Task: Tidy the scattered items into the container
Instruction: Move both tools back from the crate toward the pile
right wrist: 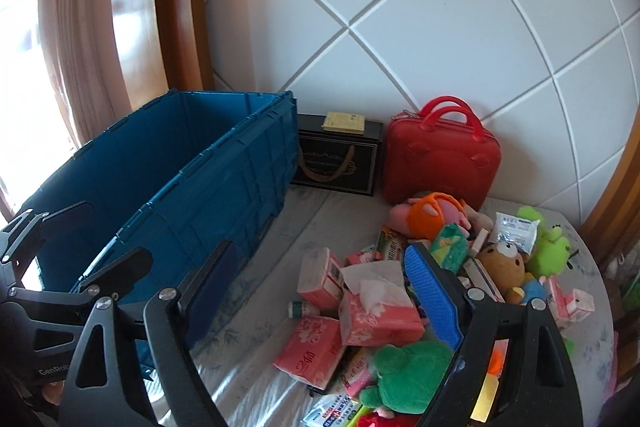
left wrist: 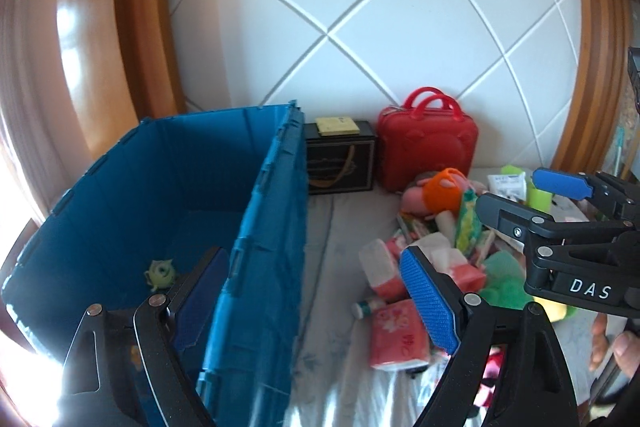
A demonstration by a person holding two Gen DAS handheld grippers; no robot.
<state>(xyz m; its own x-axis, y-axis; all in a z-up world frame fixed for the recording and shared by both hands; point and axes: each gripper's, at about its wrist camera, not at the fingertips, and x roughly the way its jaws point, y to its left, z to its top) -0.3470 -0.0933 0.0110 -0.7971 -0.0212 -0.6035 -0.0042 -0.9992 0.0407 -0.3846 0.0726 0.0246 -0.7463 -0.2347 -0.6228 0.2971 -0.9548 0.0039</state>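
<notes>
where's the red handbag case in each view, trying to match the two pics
Left wrist view: the red case stands right of centre against the white wall, behind the toy pile.
Right wrist view: the red case also stands right of centre against the wall, slightly lower in the picture.
Shared landmark: the black box sits just left of it, between the case and the blue crate.

A deep blue plastic crate (left wrist: 256,211) stands open on the left, holding one small green one-eyed monster toy (left wrist: 161,274) on its floor. To its right, a scattered heap of pink tissue packs (right wrist: 380,311), plush toys (right wrist: 502,267) and packets lies on the pale sheet.
</notes>
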